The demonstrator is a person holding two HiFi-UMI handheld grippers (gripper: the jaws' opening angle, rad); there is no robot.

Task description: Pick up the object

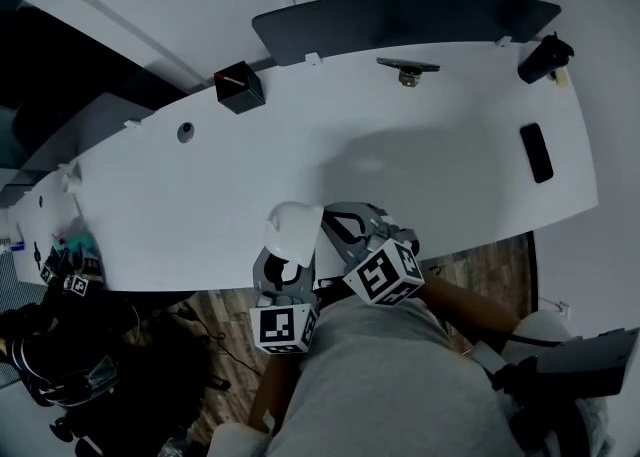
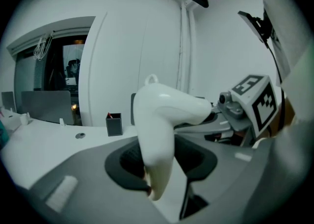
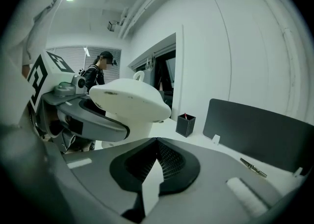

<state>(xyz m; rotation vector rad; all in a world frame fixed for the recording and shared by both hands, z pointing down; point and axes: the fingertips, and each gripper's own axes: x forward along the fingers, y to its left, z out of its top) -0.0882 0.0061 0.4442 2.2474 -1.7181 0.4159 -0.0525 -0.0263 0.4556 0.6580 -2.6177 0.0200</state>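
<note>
The white object (image 1: 291,230), a smooth plastic piece with a rounded top and a narrower stem, stands up between the jaws of my left gripper (image 1: 284,257) over the front edge of the white table (image 1: 200,195). In the left gripper view the white object (image 2: 159,120) fills the middle, and the left gripper (image 2: 158,171) is shut on its stem, jaws standing wide. My right gripper (image 1: 343,228) lies close beside it on the right, shut and empty. Its closed jaws meet in the right gripper view (image 3: 156,165), where the white object (image 3: 130,101) shows at the left.
A black pen holder (image 1: 239,87) and a small round grommet (image 1: 186,131) are at the far left of the table. A metal clip (image 1: 407,69), a dark divider panel (image 1: 400,20), a black phone-like slab (image 1: 536,152) and a black device (image 1: 545,57) are at the far right.
</note>
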